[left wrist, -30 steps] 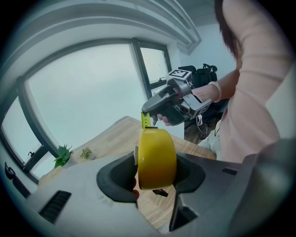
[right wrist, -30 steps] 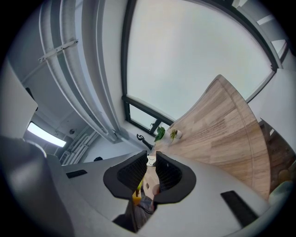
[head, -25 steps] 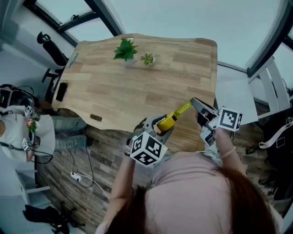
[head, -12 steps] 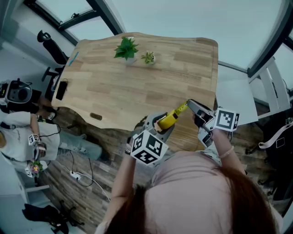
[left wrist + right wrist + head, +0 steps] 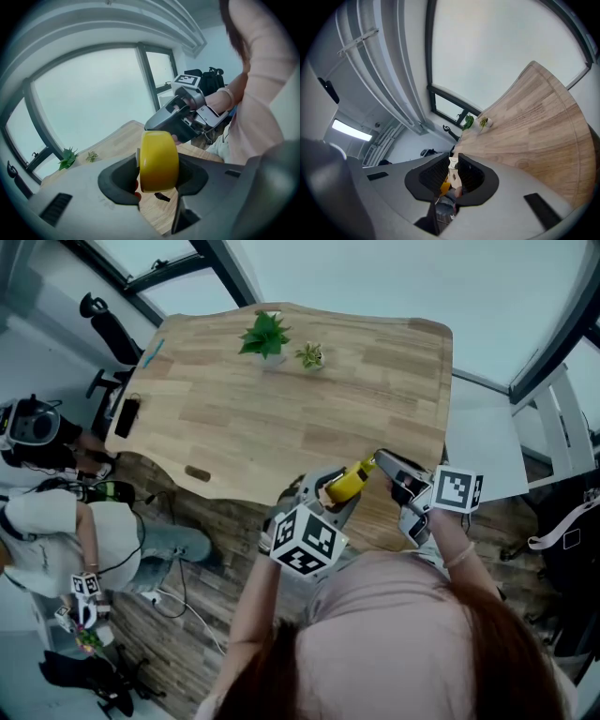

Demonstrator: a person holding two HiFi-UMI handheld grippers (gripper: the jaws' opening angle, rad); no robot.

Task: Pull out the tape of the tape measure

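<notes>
Left gripper (image 5: 330,491) has its jaws spread wide and clamped on the sides of the yellow tape measure (image 5: 159,161), held in the air just over the near edge of the table (image 5: 281,418), towards its right corner. Right gripper (image 5: 453,177) has its jaws nearly together, pinching the end tab (image 5: 453,162). Likely failures: that pinch is a small patch on thin metal, so an off-axis pull could let the tab slip and spring back, and the smooth rounded case could twist or drag out of the left pads under load.
</notes>
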